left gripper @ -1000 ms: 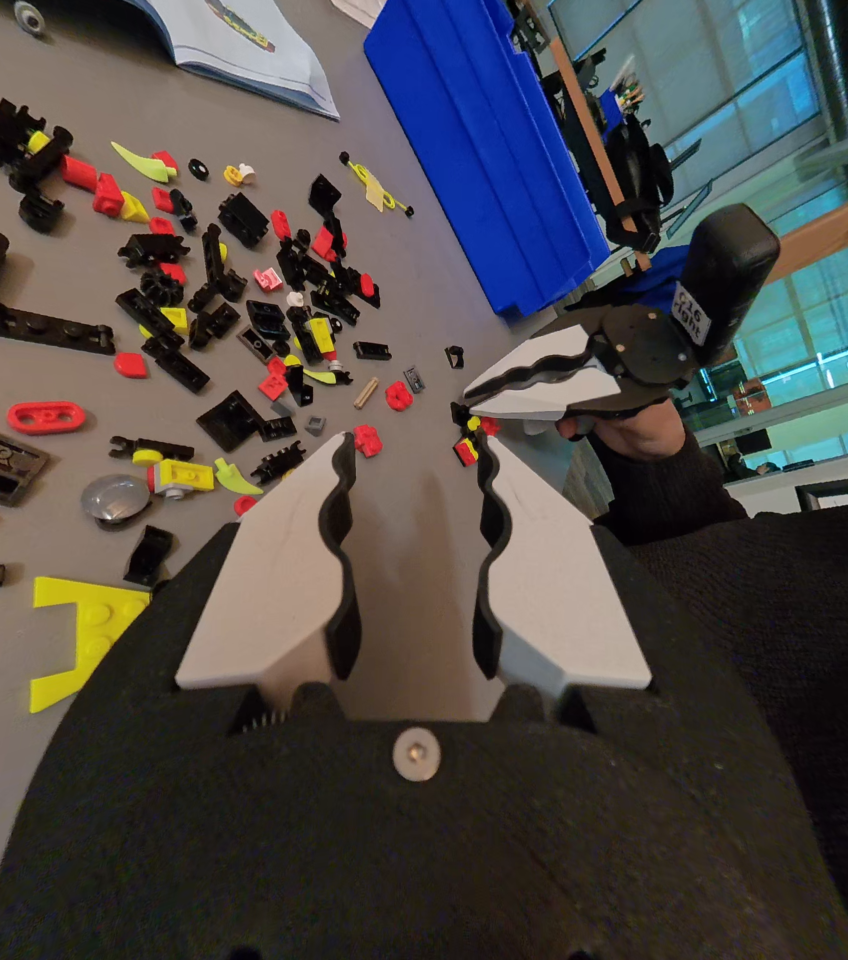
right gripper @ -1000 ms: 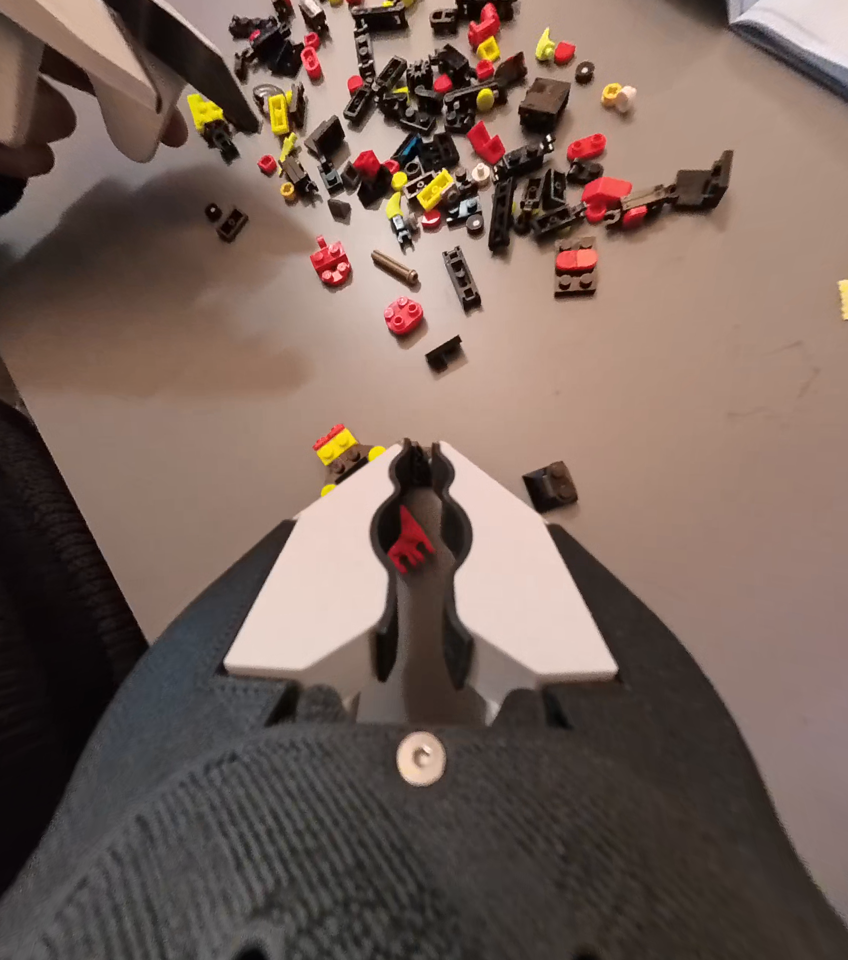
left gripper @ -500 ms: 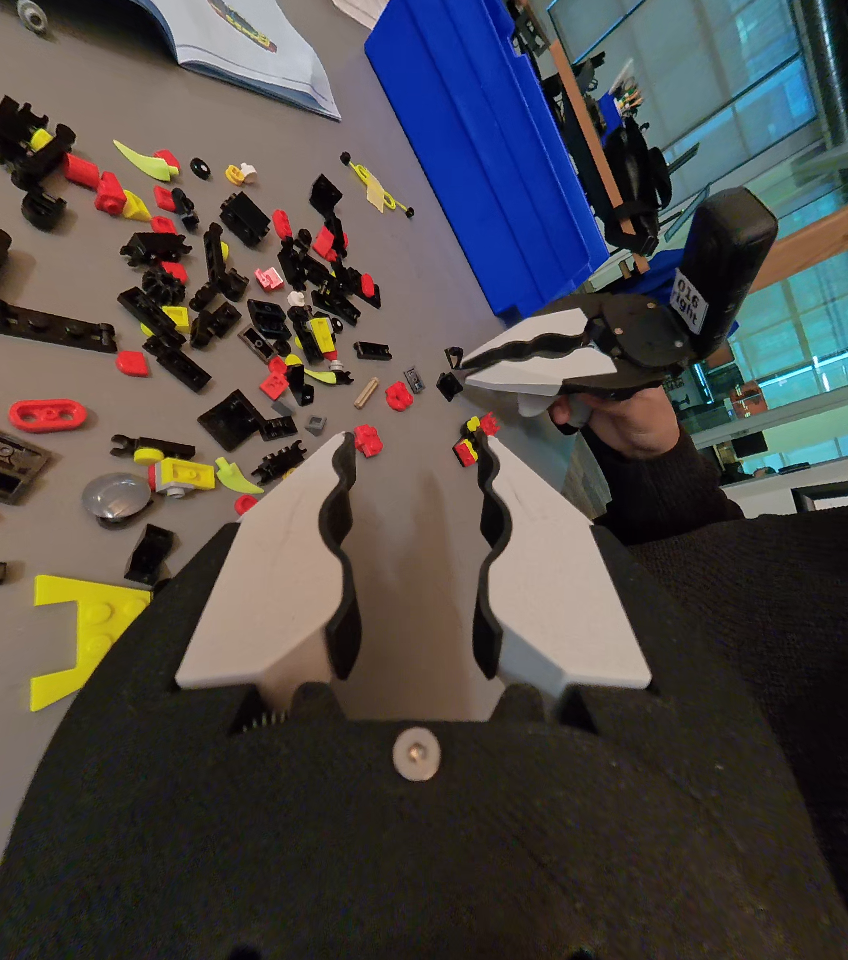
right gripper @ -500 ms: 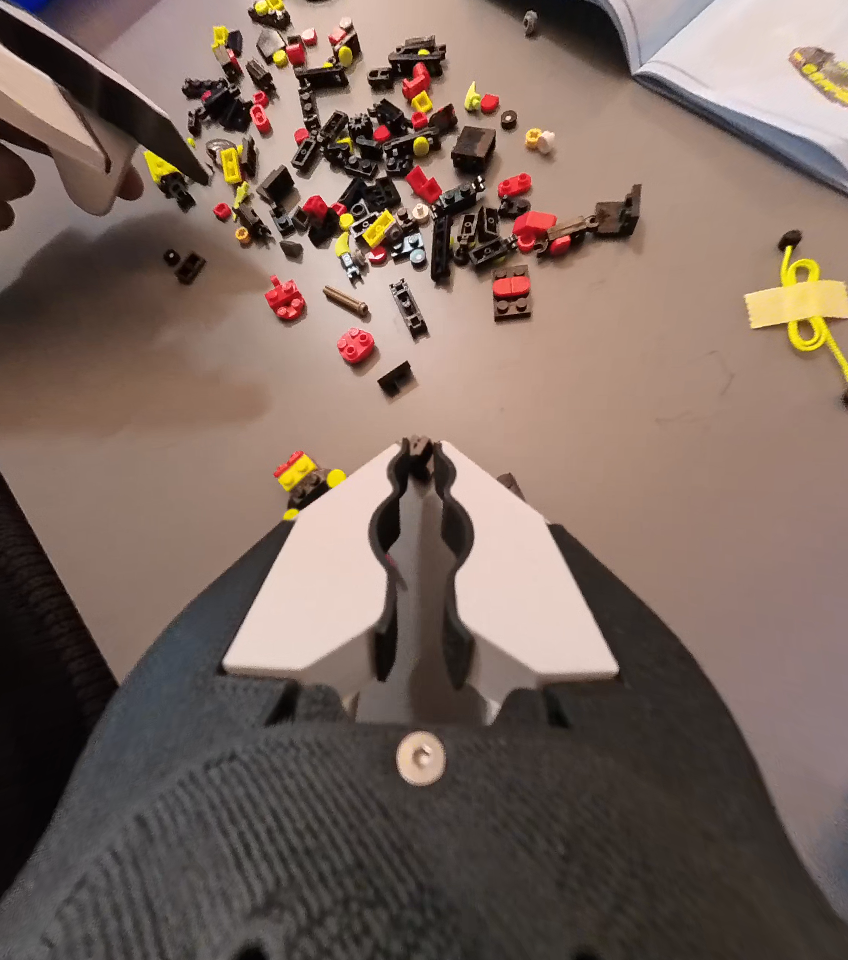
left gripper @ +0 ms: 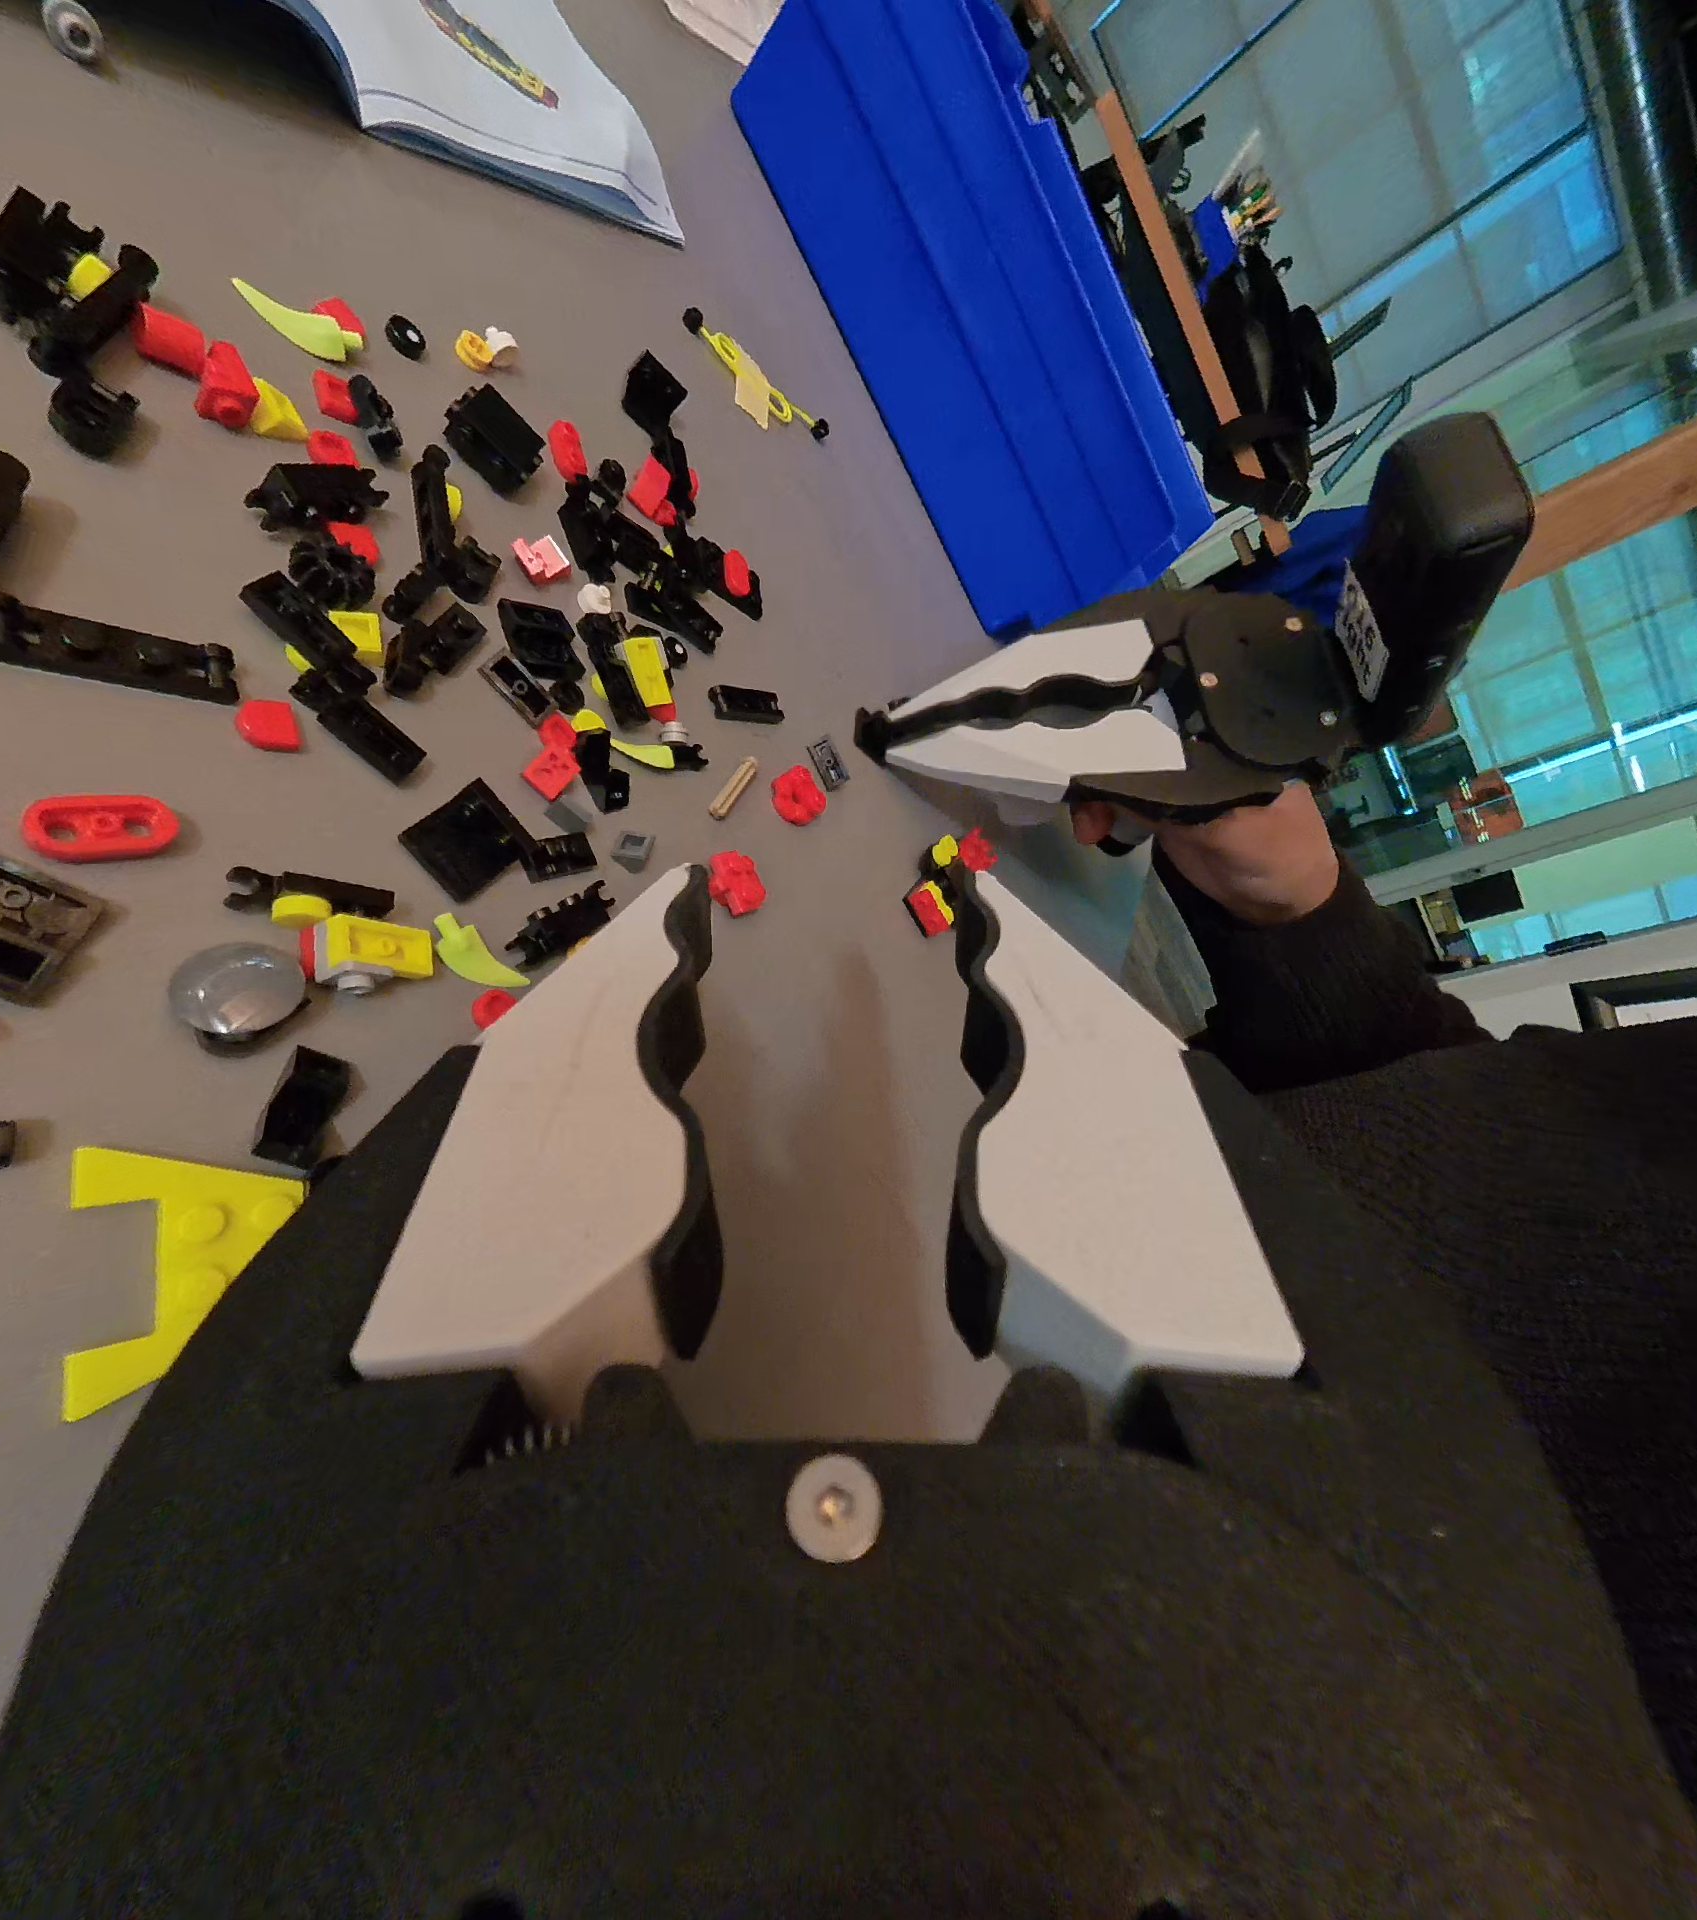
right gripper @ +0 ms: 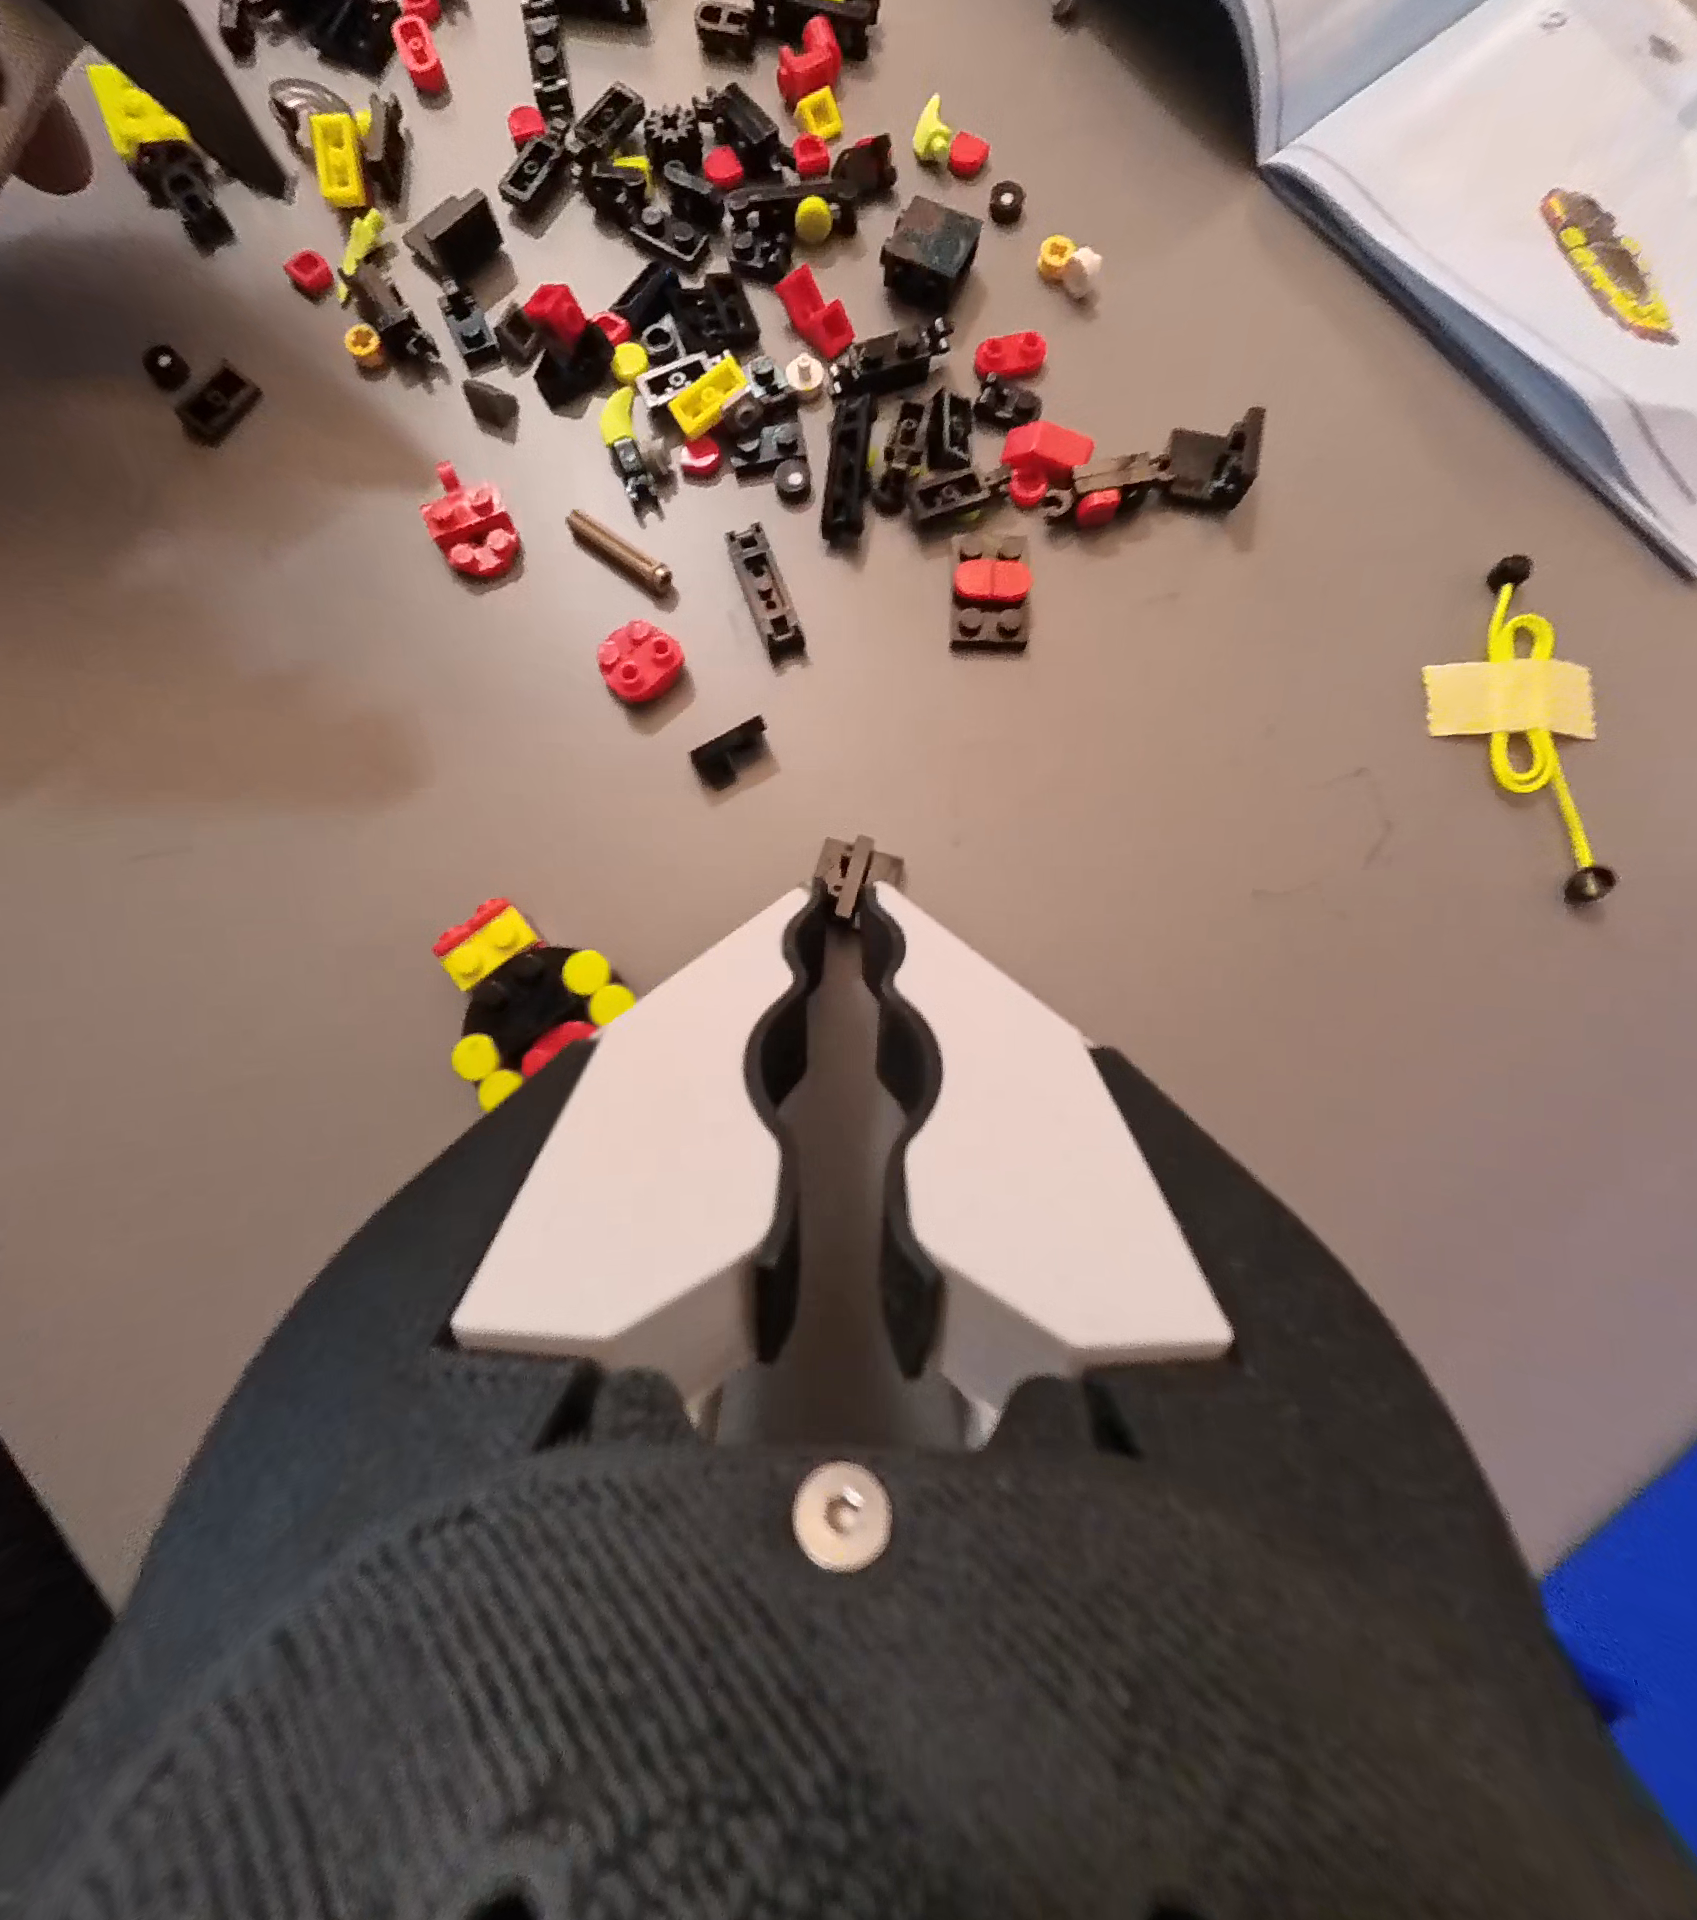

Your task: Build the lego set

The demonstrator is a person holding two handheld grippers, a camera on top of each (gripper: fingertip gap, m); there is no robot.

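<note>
The right gripper (right gripper: 852, 888) is clenched on a small black lego piece (right gripper: 854, 871) that pokes out past its closed tips, held above the grey table (right gripper: 1187, 935). Taking the small black, yellow and red assembly (right gripper: 522, 1003) as the landmark: it lies on the table just beside that gripper, at the lower left of its tips in the right wrist view; the main scatter of loose lego pieces (right gripper: 719, 301) spreads well beyond it, with a red rounded plate (right gripper: 640, 659) and a black clip piece (right gripper: 730, 750) between the two. The left gripper (left gripper: 828, 894) is released, its jaws spread wide with nothing between them, and the assembly (left gripper: 943, 883) sits just beside its right-hand tip. The open instruction booklet (right gripper: 1550, 229) and a yellow cord taped down (right gripper: 1519, 717) lie far off to the assembly's right, a blue bin (left gripper: 958, 291) beyond them
</note>
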